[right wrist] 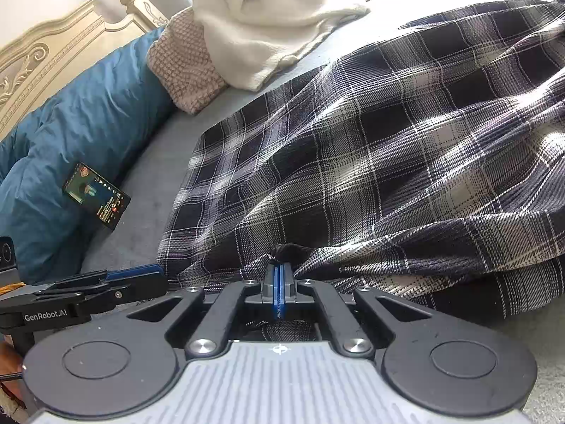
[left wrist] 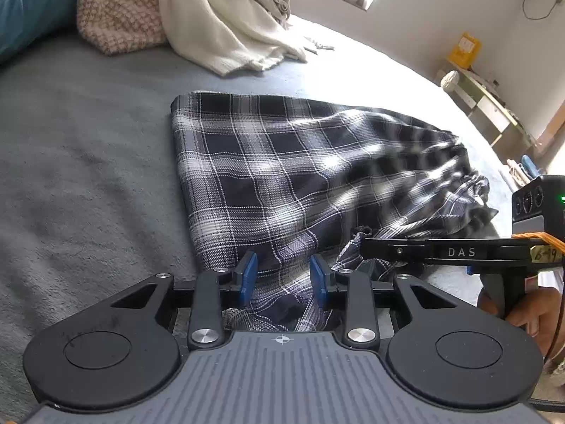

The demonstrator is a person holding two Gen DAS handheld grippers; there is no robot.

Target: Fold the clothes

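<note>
A black-and-white plaid garment [left wrist: 282, 162] [right wrist: 388, 141] lies spread and rumpled on the grey bed [left wrist: 88, 159]. My left gripper [left wrist: 282, 275] sits over the garment's near edge. Its blue pads [left wrist: 249, 275] stand apart, with plaid cloth lying loose between them. My right gripper [right wrist: 279, 265] is shut on a small raised fold at the garment's near edge. In the left wrist view the right gripper [left wrist: 363, 247] comes in from the right and pinches that fold. In the right wrist view the left gripper [right wrist: 159, 275] shows at the left, by the cloth's corner.
A cream blanket [left wrist: 219, 24] and a pink knitted throw [left wrist: 116, 7] are piled at the far side. A blue duvet [right wrist: 70, 123] with a phone [right wrist: 95, 196] leaning on it lies along the carved headboard [right wrist: 53, 46]. A low shelf [left wrist: 487, 99] stands beyond the bed.
</note>
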